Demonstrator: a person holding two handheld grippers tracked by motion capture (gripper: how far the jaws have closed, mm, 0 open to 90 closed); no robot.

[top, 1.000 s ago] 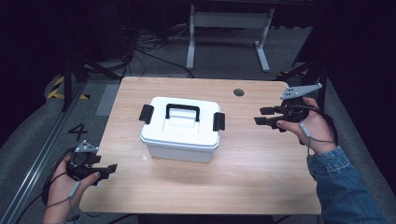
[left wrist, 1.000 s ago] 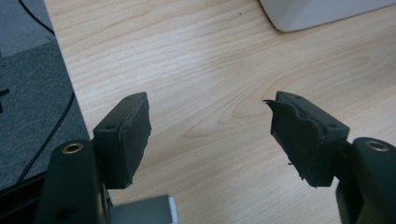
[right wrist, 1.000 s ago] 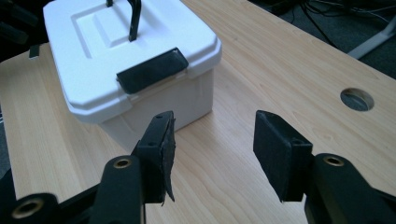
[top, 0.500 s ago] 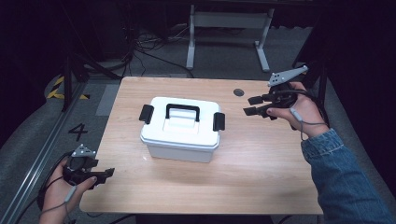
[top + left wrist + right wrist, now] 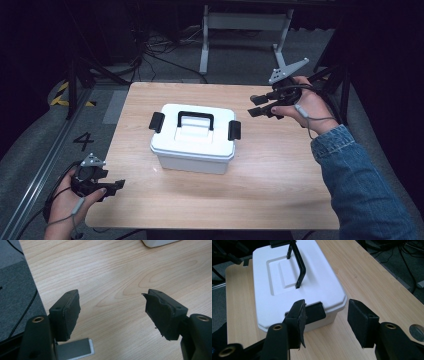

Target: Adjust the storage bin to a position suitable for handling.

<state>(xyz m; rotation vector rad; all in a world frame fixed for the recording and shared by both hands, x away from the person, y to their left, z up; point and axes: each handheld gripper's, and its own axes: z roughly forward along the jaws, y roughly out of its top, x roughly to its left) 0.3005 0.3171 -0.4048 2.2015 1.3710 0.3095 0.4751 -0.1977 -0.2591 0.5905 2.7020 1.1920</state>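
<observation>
White storage box (image 5: 194, 137) sits at the centre of the wooden table (image 5: 280, 175), lid on, black handle (image 5: 195, 119) standing upright on top, a black latch (image 5: 234, 130) at its 3 o'clock end and another latch (image 5: 156, 122) at 9 o'clock. Right gripper (image 5: 261, 106) hangs above the table at about 2 o'clock from the box, jaws spread apart and holding nothing, aimed at the near latch but clear of it. In the right gripper view that latch (image 5: 314, 311) is half masked by one black pad, and the far end of the box is cut off by the frame's top edge. Left gripper (image 5: 112, 186) is at 7 o'clock, right over the table's front-left corner, well apart from the box; the left gripper view shows its jaws wide apart over bare wood, with just a sliver of the box's base at the top edge. Part of that hand (image 5: 62, 202) runs out of frame at the bottom.
</observation>
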